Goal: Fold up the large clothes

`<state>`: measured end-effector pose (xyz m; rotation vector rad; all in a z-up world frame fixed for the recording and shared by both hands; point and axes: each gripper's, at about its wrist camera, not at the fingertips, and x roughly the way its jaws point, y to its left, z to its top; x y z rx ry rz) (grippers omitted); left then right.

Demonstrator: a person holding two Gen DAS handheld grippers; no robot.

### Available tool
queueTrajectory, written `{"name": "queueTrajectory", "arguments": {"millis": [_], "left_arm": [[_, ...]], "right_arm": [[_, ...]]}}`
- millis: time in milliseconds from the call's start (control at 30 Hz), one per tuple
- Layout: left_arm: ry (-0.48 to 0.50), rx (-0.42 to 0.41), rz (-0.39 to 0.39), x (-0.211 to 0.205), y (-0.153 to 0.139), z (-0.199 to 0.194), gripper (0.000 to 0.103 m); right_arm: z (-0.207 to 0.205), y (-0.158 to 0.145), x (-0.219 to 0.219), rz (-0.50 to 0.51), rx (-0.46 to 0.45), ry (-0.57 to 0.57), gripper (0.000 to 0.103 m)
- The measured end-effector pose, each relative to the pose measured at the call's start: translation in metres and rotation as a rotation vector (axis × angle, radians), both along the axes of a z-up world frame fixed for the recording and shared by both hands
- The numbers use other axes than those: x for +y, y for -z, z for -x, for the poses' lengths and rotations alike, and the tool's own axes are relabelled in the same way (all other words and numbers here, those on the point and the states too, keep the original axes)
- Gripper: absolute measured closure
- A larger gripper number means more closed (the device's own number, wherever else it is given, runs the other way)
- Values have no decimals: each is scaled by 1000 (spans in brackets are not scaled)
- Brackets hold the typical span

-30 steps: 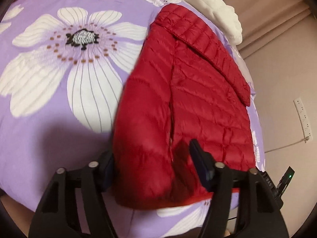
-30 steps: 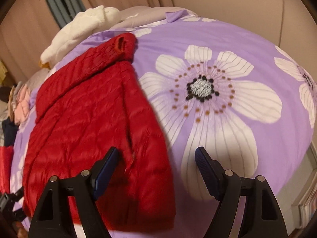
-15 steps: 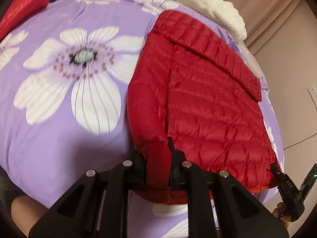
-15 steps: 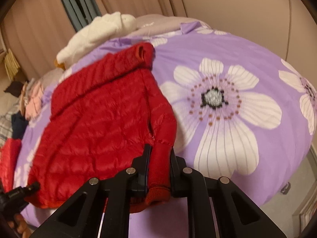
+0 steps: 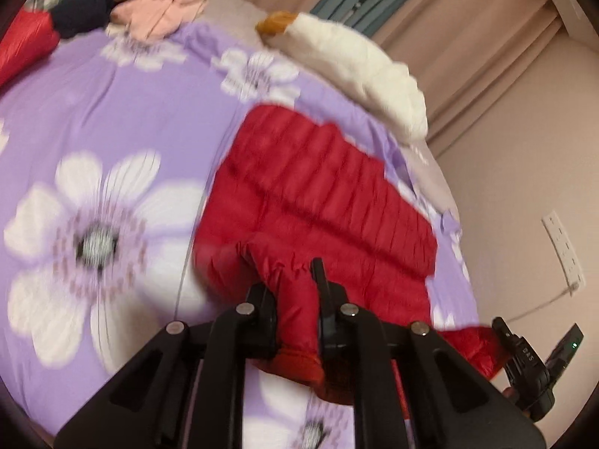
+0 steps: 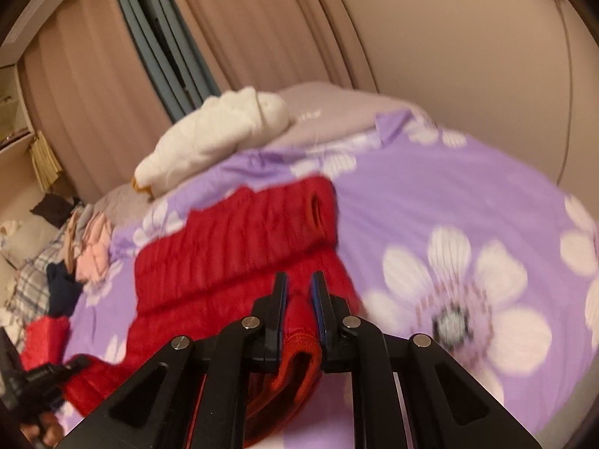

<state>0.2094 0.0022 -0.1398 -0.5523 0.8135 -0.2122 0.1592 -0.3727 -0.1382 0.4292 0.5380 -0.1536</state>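
Note:
A red quilted puffer jacket point(image 5: 322, 194) lies on a bed with a purple flowered cover point(image 5: 112, 119). My left gripper point(image 5: 294, 292) is shut on a bottom corner of the jacket and holds it lifted off the cover. My right gripper point(image 6: 297, 299) is shut on the other bottom corner of the jacket point(image 6: 239, 247), also lifted. The hem sags between the two grippers. A sleeve lies folded across the jacket, its cuff point(image 6: 318, 213) at the far right. The other gripper shows at each view's lower edge point(image 5: 524, 366) point(image 6: 33, 385).
A white fluffy garment point(image 6: 217, 134) lies at the head of the bed beside a grey pillow point(image 6: 337, 108). A heap of other clothes point(image 6: 75, 258) sits on the far side. Curtains point(image 6: 243, 30) and a wall with a socket strip point(image 5: 565, 250) stand beyond.
Both grippers closed on the jacket's bottom corners, then lifted them and carried them forward toward the collar. The hem has come off the cover.

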Motion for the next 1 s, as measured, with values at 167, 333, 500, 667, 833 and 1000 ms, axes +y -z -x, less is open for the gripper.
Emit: {"name": "queueTrajectory", "arguments": {"millis": [167, 333, 500, 667, 833, 1000], "left_arm": [[-23, -48, 11, -6, -21, -58, 90], [-55, -25, 60, -7, -15, -113, 90], [-104, -37, 91, -8, -18, -158, 91], [-172, -27, 74, -8, -20, -206, 89], [-199, -54, -107, -13, -19, -238, 85], [-231, 30, -134, -4, 1, -260, 67]], "right_arm": [[-50, -21, -9, 12, -35, 22, 91], [-92, -26, -20, 7, -37, 46, 91], [-141, -36, -23, 33, -30, 49, 91], [-191, -42, -22, 44, -25, 74, 91], [-218, -41, -17, 76, -58, 86, 75], [-243, -22, -8, 76, -14, 65, 41]]}}
